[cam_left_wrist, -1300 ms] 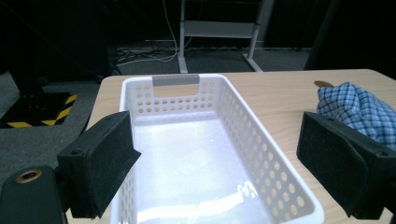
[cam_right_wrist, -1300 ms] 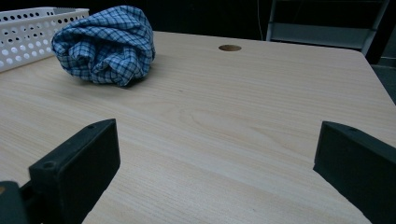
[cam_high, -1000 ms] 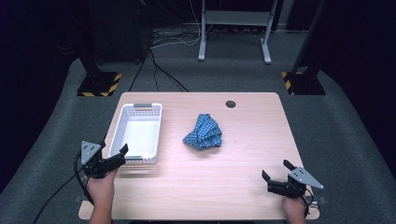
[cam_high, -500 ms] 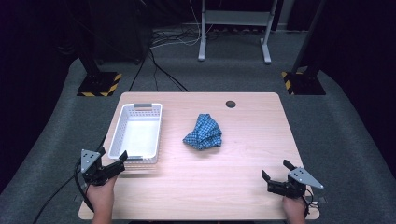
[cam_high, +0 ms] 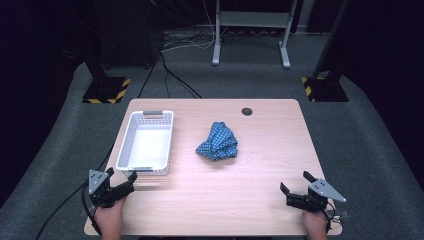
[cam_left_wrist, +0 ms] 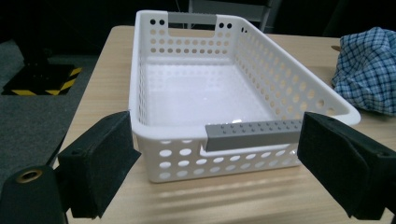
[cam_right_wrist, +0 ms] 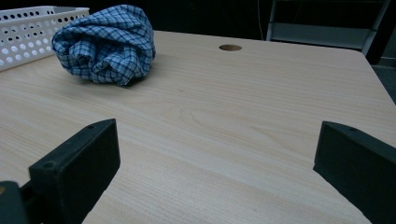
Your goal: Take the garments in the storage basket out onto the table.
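High view: my left tongs [cam_high: 121, 184] sit at the lower left of the frame, jaws spread wide and holding nothing, just short of the near end of the white basket [cam_high: 128, 165]. My right tongs [cam_high: 296, 186] are at the lower right, also spread wide and empty, low over the bare table [cam_high: 260, 165]. The blue checked cloth [cam_high: 218, 142] lies crumpled near the middle of the frame, just right of the basket and well apart from both tongs.

Left gripper view puts the basket's grey handle [cam_left_wrist: 252, 134] between my jaws, untouched, with the cloth at the upper right edge. Right gripper view has the cloth in the upper left, far beyond my jaws.
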